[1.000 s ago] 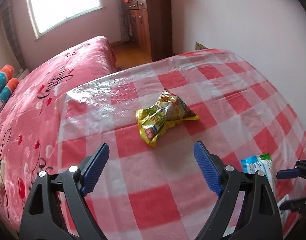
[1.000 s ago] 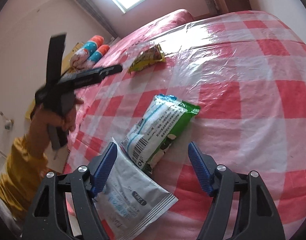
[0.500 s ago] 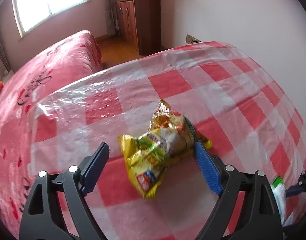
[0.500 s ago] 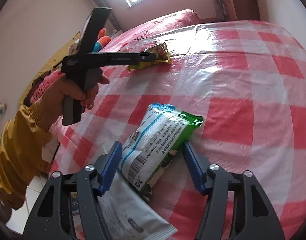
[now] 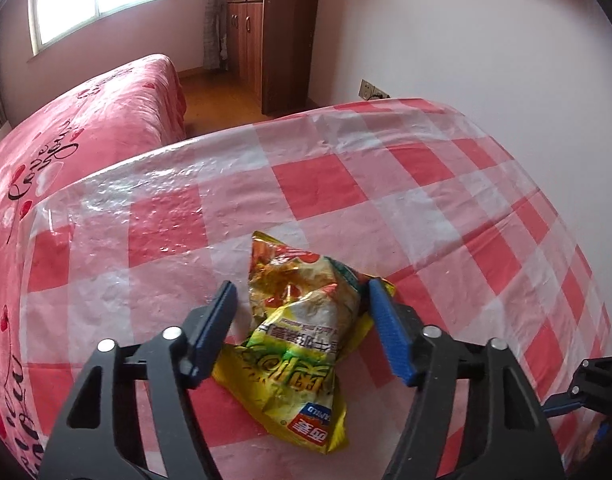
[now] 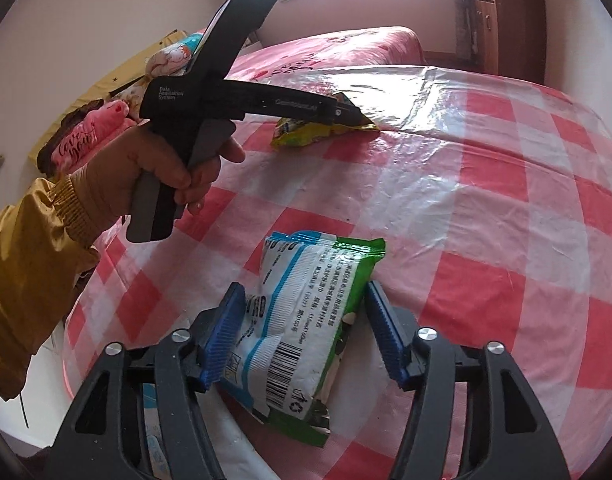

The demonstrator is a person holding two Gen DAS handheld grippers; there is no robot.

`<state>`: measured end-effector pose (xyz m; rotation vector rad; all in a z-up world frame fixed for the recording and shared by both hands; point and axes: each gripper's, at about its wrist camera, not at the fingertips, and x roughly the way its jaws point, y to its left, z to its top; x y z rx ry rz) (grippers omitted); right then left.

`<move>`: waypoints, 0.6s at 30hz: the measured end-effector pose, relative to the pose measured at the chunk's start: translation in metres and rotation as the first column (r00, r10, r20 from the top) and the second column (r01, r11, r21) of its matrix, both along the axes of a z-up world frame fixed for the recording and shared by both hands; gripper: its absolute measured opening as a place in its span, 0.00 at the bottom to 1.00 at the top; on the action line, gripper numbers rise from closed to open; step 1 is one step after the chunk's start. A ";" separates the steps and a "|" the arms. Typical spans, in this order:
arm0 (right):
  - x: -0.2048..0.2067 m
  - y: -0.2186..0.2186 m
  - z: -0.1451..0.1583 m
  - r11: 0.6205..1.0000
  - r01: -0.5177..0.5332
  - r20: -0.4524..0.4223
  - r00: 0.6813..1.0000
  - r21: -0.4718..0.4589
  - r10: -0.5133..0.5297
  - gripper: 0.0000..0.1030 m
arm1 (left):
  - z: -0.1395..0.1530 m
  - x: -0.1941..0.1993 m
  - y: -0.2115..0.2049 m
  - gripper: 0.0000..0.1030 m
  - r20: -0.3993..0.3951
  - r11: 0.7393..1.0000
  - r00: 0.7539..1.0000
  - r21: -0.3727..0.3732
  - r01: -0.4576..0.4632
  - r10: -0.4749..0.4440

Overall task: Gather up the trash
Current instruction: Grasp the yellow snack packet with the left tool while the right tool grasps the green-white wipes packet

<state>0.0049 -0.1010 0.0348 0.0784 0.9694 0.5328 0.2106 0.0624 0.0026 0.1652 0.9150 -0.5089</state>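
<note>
The jaws of both grippers straddle wrappers, and neither pair is pressed home. The left gripper (image 5: 300, 320) has its jaws part-way apart and closing round the crumpled yellow snack bag (image 5: 302, 340); the right pad touches or nearly touches the bag's edge, while a sliver of cloth shows between the left pad and the foil. The right gripper (image 6: 306, 326) has jaws about as wide and opening a little, with the white-and-green packet (image 6: 306, 316) between them (its left edge lies against the left pad, a gap shows at the right).

Largest first: the tabletop (image 5: 445, 208), under a red-and-white check cloth with a clear plastic cover, carries all the litter, so each hand can tilt down onto its own piece at once. The bed (image 5: 86, 128) lies beyond its far edge. The yellow bag sits toward the tabletop's far side, the packet nearer the person, well apart from it. The packet overlaps a flatter white pouch (image 6: 154, 432) at the near edge, probably why the right jaws straddle the upper packet first. A hand (image 6: 162, 172) in a mustard sleeve squeezes the left gripper's handle.
</note>
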 end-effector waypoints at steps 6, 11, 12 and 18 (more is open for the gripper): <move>-0.007 0.016 -0.003 0.997 -0.018 0.044 0.999 -0.075 0.021 0.67 | 0.000 -0.007 0.001 0.57 0.008 0.999 0.999 -0.019 -0.042 0.042; -0.011 0.019 -0.004 0.993 -0.003 0.077 0.997 -0.121 0.012 0.60 | 0.000 -0.012 0.007 0.52 -0.002 0.995 0.996 -0.041 -0.091 0.091; -0.011 0.020 -0.004 0.992 -0.002 0.083 0.996 -0.127 0.013 0.59 | 0.001 -0.014 0.009 0.51 -0.003 0.994 0.995 -0.044 -0.099 0.098; -0.017 0.014 -0.004 0.993 0.004 0.100 0.995 -0.116 0.008 0.48 | 0.002 -0.026 0.018 0.46 -0.015 0.986 0.989 -0.068 -0.150 0.150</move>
